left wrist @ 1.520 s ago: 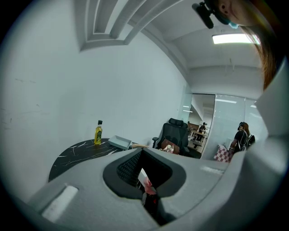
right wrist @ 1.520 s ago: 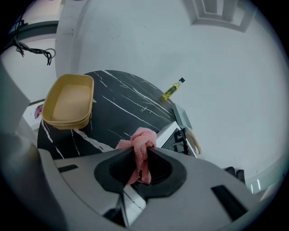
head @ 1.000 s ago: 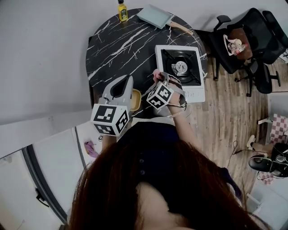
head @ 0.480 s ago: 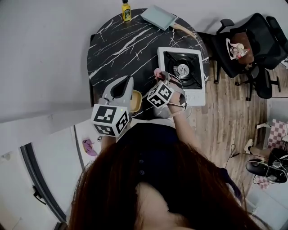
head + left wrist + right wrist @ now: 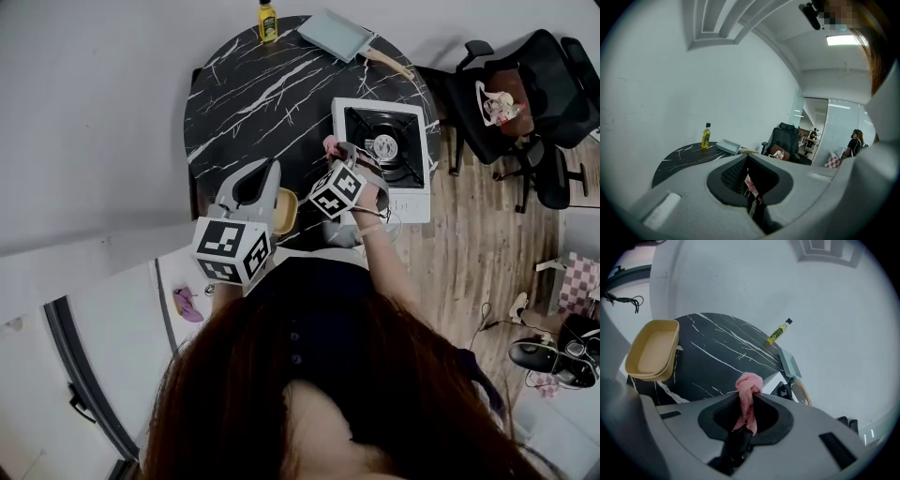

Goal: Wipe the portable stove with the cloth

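Note:
The white portable stove (image 5: 384, 155) with its black burner sits at the right edge of the round black marble table (image 5: 253, 94). My right gripper (image 5: 336, 155) hovers at the stove's near left corner, shut on a bunched pink cloth (image 5: 330, 145). In the right gripper view the cloth (image 5: 749, 385) sticks up between the closed jaws of the right gripper (image 5: 749, 397), and a corner of the stove (image 5: 772, 379) shows just beyond. My left gripper (image 5: 270, 169) is held over the table's near edge, its jaws together and nothing in them (image 5: 749, 161).
A yellow tray (image 5: 284, 211) lies under the left gripper at the table's near edge. An oil bottle (image 5: 267, 21) and a grey-blue pan (image 5: 335, 35) with a wooden handle stand at the far edge. Black office chairs (image 5: 525, 84) stand right of the table on the wooden floor.
The right gripper with the pink cloth has moved a little forward toward the stove's near left corner. The left gripper has stayed in place.

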`<state>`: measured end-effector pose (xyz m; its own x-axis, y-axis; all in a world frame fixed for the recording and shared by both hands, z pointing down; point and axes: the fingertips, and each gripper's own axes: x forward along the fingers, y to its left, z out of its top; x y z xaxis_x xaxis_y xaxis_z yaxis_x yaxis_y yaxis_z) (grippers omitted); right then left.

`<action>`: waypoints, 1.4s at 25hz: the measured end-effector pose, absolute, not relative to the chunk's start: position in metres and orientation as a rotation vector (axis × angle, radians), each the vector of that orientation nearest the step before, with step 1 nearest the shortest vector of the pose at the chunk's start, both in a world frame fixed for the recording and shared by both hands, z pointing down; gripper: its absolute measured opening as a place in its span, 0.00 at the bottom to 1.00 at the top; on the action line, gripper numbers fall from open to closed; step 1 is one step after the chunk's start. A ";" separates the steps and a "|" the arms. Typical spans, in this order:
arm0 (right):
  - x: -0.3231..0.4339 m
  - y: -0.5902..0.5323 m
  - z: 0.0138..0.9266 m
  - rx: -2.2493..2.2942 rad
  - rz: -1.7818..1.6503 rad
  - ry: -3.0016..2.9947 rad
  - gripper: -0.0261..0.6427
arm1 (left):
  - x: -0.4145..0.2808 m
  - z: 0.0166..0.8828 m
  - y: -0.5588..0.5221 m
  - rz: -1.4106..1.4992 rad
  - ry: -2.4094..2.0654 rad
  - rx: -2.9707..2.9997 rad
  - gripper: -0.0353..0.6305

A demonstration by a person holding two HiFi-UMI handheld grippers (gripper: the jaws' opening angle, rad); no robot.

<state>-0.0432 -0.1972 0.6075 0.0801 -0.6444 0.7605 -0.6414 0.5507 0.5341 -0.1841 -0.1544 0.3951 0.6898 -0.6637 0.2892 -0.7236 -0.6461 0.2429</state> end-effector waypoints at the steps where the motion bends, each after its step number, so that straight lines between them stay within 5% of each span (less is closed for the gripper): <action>1: -0.043 -0.199 0.607 1.119 -0.004 -1.599 0.15 | -0.184 0.395 -0.155 0.249 -1.091 2.562 0.07; 35: -0.028 -0.244 0.607 1.123 0.031 -1.647 0.15 | -0.165 0.402 -0.167 0.294 -1.084 2.544 0.07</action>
